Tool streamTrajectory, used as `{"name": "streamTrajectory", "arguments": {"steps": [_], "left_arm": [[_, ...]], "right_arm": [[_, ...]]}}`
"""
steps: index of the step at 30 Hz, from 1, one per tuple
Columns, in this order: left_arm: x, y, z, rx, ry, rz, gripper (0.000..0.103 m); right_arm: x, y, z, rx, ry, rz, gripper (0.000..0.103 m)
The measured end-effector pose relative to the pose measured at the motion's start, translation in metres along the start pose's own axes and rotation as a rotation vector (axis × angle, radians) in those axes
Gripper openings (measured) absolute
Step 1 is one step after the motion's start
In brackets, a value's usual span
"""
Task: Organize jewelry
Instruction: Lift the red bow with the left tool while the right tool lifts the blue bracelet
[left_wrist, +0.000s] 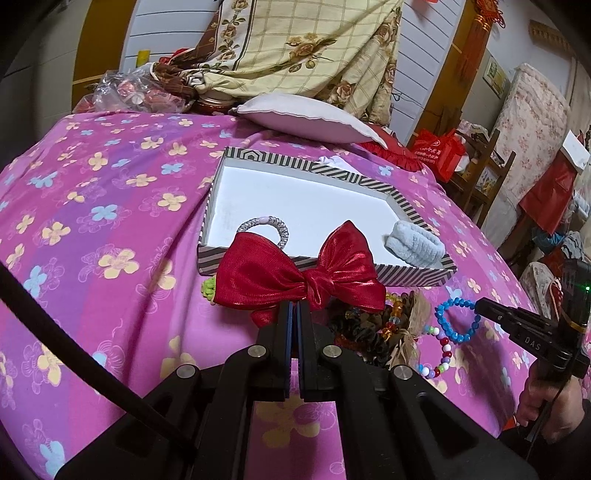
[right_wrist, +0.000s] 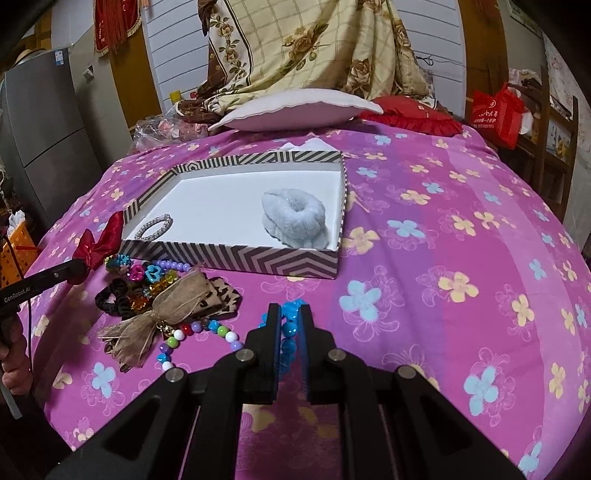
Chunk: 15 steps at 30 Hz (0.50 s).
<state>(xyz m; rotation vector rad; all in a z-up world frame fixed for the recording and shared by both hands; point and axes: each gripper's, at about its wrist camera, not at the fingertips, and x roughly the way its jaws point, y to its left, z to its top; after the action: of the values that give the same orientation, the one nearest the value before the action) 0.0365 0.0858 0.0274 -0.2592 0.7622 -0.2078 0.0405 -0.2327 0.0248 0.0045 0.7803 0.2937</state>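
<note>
My left gripper (left_wrist: 295, 308) is shut on a red ribbon bow (left_wrist: 299, 275) and holds it just in front of the striped box (left_wrist: 321, 267); the bow also shows in the right wrist view (right_wrist: 98, 240). The box (right_wrist: 236, 256) holds a silver bracelet (left_wrist: 264, 227) and a pale blue fluffy scrunchie (right_wrist: 295, 218). My right gripper (right_wrist: 290, 314) is shut on a blue bead bracelet (right_wrist: 290, 328), which also shows in the left wrist view (left_wrist: 456, 319). A pile of jewelry (right_wrist: 155, 291) with a tan bow and bead strings lies in front of the box.
A pink flowered cloth (right_wrist: 443, 277) covers the table. A white cushion (right_wrist: 295, 109) and a red cushion (right_wrist: 410, 118) lie behind the box, with a draped floral blanket (right_wrist: 314, 48) beyond. A red bag (right_wrist: 498, 110) stands at the far right.
</note>
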Motion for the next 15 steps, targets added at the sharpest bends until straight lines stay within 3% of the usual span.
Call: {"name": "streamTrajectory", "arguments": {"steps": [15], "left_arm": [[-0.0001,-0.0013,-0.001,0.004,0.0,0.001,0.0]], "right_arm": [[-0.0097,0.0025,0.0035,0.009,-0.054,0.002,0.009]]}}
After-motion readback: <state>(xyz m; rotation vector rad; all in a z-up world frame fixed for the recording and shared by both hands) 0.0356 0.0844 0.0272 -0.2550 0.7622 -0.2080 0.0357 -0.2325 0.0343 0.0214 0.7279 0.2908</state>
